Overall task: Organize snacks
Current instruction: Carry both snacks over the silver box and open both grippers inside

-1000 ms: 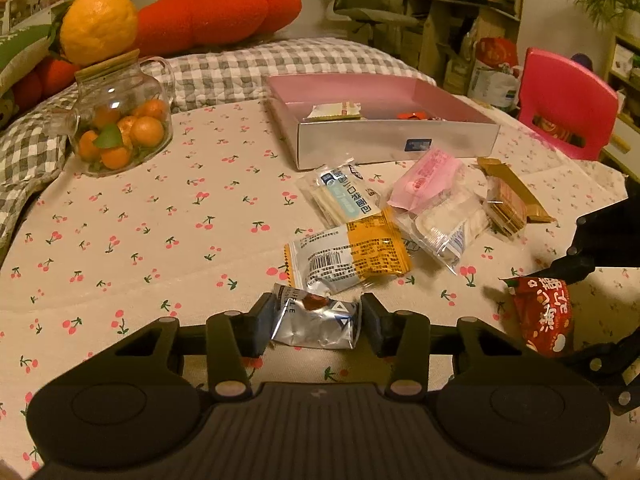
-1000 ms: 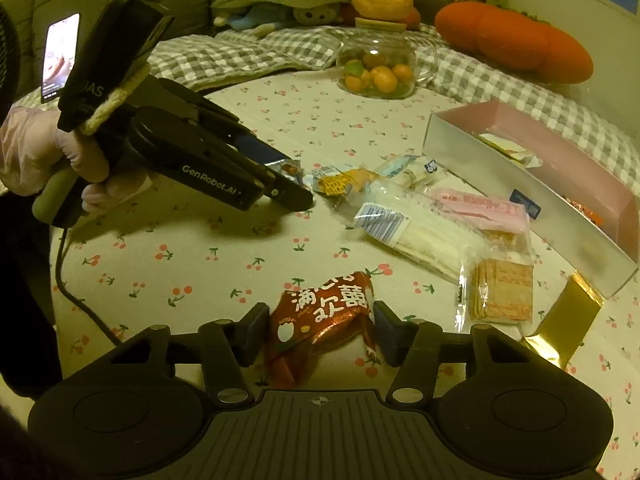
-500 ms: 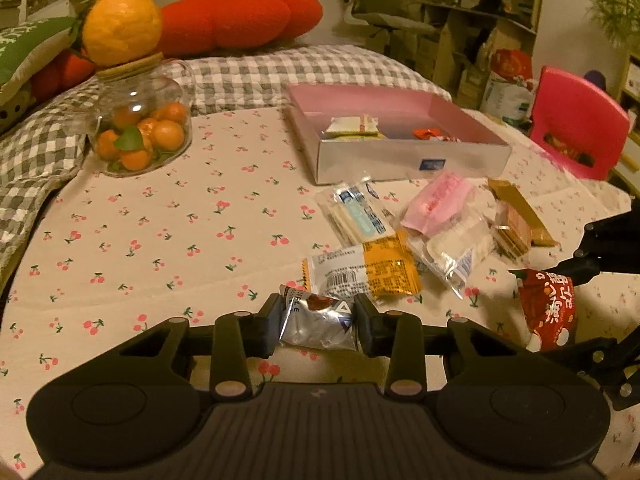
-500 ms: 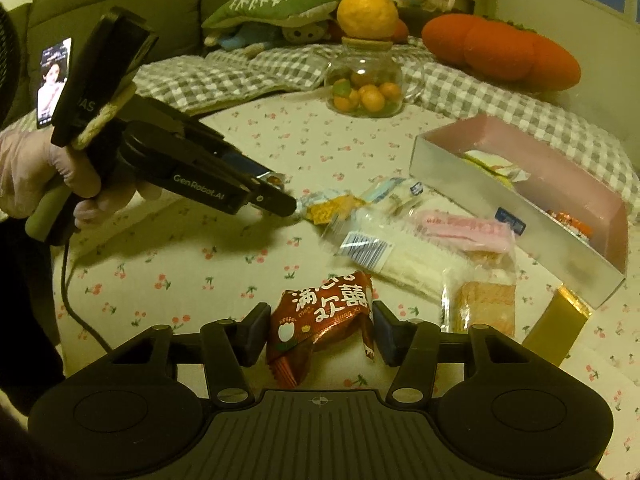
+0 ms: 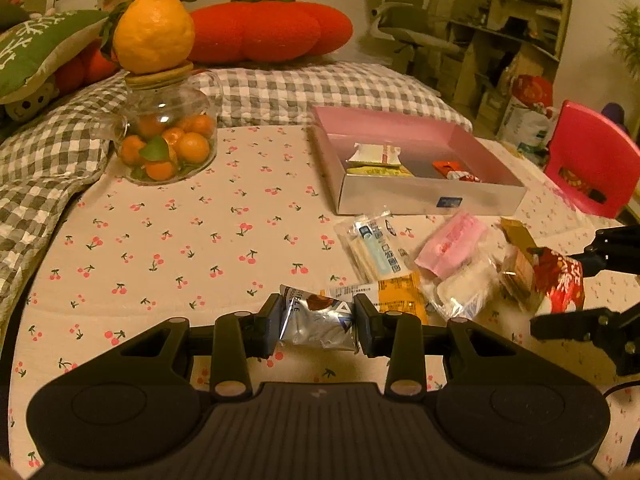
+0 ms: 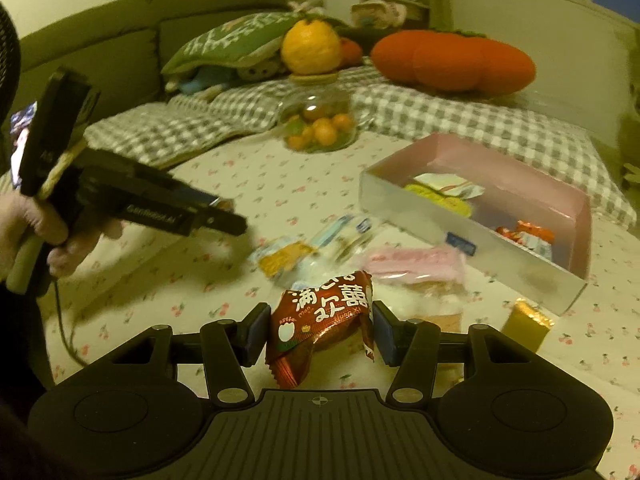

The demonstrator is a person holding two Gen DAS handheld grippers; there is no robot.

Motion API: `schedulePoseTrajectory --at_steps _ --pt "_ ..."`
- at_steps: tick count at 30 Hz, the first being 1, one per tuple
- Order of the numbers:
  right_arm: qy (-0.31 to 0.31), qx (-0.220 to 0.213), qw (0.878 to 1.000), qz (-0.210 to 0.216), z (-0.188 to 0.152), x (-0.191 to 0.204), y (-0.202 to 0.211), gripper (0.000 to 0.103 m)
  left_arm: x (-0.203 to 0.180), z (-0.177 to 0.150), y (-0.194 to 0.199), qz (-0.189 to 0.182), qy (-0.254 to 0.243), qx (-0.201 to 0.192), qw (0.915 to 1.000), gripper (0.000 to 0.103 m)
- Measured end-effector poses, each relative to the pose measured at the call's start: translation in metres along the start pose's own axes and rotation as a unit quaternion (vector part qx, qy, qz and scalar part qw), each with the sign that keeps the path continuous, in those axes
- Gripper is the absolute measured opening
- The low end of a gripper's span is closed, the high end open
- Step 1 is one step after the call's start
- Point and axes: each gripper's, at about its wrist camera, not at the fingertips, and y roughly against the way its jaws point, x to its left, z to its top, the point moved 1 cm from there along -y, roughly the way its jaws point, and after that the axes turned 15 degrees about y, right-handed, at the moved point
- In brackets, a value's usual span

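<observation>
The left gripper (image 5: 316, 326) is pinching a crinkled silver foil packet (image 5: 318, 326) between its pads, holding it clear of the cherry-print tablecloth (image 5: 168, 248); its jaws have just been closing onto that packet. The right gripper (image 6: 318, 334) is clamping a glossy red wrapper with white characters (image 6: 320, 320), which is bulging and creasing between the pads, also lifted off the cloth. In the right wrist view a gloved hand (image 6: 28, 220) is gripping the left tool's handle, the tool angling downward toward the table.

Just past both grippers a loose heap of snacks is lying on the cloth: an orange-and-white packet (image 5: 396, 300), a clear sleeve with blue print (image 5: 374, 248), a pink pouch (image 5: 452, 244), a clear bag of pale pieces (image 5: 460, 292) and a gold-wrapped bar (image 6: 526, 324).

Beyond the heap a shallow rectangular box (image 5: 428, 200), silver outside and pink inside, is sitting open. It is holding a white packet (image 5: 374, 154) over a yellow one at one end and a small red-and-orange packet (image 5: 456, 170) at the other.

Further left a rounded glass jar (image 5: 166, 140) with a cork lid is containing small orange fruits and a green leaf, and a large bumpy citrus (image 5: 154, 34) is resting on that lid. Behind, a grey checked quilt (image 5: 300, 88) is lying.
</observation>
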Motion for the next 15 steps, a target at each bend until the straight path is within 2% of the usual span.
schedulePoseTrajectory --at_steps 15 --pt "-0.050 -0.004 0.998 -0.044 0.019 -0.041 0.003 0.053 -0.014 0.025 -0.004 -0.003 0.029 -0.007 0.9996 0.035"
